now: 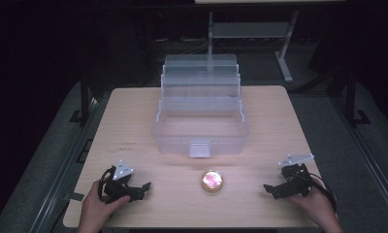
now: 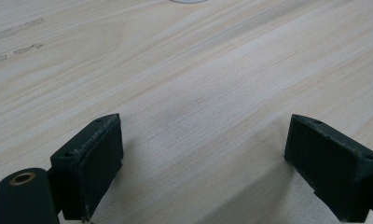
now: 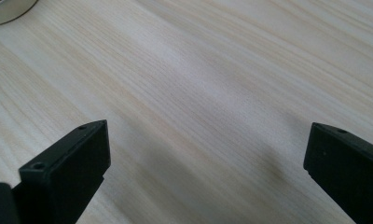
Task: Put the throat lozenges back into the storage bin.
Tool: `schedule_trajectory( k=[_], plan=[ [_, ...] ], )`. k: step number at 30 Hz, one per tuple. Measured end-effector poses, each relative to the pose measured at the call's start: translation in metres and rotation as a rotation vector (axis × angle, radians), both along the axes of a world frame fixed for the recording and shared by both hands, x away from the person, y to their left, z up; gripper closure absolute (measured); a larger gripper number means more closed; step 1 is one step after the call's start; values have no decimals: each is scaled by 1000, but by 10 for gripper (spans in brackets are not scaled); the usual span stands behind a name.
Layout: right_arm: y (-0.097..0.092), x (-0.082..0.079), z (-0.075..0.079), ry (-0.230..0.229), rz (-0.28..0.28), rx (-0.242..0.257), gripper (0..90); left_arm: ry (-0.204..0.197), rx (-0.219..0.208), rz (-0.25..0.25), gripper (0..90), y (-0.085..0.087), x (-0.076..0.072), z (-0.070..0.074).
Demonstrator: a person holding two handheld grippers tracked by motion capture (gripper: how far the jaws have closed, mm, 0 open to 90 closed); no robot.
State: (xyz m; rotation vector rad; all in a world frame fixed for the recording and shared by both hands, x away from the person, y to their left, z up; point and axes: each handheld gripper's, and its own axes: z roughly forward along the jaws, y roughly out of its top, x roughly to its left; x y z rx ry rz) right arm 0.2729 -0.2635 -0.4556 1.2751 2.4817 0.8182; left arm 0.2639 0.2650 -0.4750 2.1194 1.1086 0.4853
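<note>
A clear plastic tiered box stands open in the middle of the wooden table, its trays stepped back toward the far side. In front of it lies a small round gold tin with a pinkish lid; its rim shows as a gold tin edge in the right gripper view. My left gripper rests near the front left of the table, open, with bare wood between its fingers. My right gripper sits at the front right, open too, nothing between its fingers.
A grey metal stand rises behind the table on a dark floor. Faint marks lie on the wood left of the box. Bare wood stretches between each gripper and the tin.
</note>
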Motion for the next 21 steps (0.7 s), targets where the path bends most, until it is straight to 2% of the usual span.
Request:
schedule_trajectory(
  k=[21],
  plan=[
    [5,5,12,4,22,0,1,0,0,0,105,0,0,0]
  ],
)
